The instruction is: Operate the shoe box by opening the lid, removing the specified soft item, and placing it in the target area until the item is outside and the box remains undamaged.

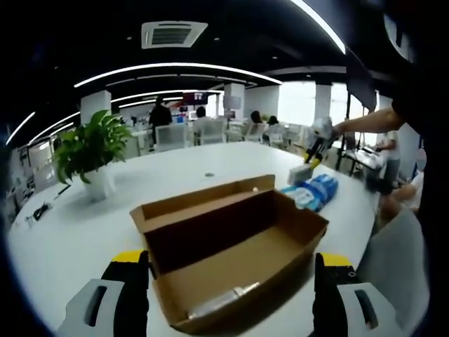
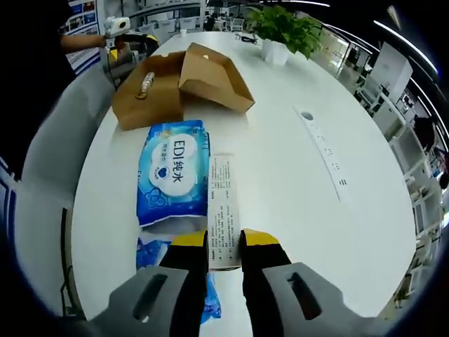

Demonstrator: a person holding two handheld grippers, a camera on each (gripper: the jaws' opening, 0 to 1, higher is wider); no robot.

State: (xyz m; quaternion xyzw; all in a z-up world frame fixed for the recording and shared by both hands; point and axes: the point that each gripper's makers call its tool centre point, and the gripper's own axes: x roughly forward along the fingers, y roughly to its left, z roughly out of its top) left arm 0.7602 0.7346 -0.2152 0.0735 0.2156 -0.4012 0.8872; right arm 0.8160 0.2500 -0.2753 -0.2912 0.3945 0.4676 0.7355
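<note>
Left gripper view: left gripper (image 1: 232, 281) spread wide, nothing held, astride open shoe box (image 1: 231, 246) on white surface (image 1: 70, 232). Right gripper view: wet-wipes pack (image 2: 174, 172) lies outside box; right gripper (image 2: 225, 247) clamped on white carton (image 2: 224, 207) beside pack.

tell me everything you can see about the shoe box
The shoe box is plain brown cardboard, long and shallow, standing open on the white table with its hinged lid folded back. The inside looks bare except for a small pale object lying on the floor near one end. In the right gripper view the box sits beyond the blue wipes pack, apart from it.
</note>
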